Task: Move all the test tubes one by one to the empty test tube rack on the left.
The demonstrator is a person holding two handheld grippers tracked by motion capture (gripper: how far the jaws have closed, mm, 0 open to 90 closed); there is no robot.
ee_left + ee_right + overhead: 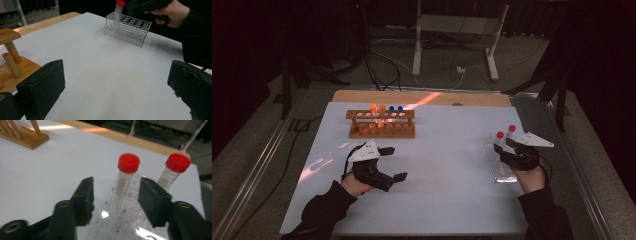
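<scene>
While two red-capped tubes already stood in the clear plastic rack (504, 167) at the right of the white table (432, 200), four more waited in the wooden rack (382, 125) at the far left: two with orange caps (378, 107) and two with blue caps (396, 108). The right gripper (115, 192) hovered low over the clear rack, its jaws partly drawn together on either side of the nearer red-capped tube (125, 178), with a gap showing on both sides, so the pads were not pressing on it. That tube stood upright in a hole of the clear rack; the second red-capped tube (173, 170) leaned beside it, outside the jaws. The left gripper (384, 165) rested near the table in front of the wooden rack, its jaws wide apart and empty. Judging by this layout, the work looked like moving tubes between the two racks, with the reach for a red-capped tube under way but the grip not yet made. Which rack was the destination could not be told.
</scene>
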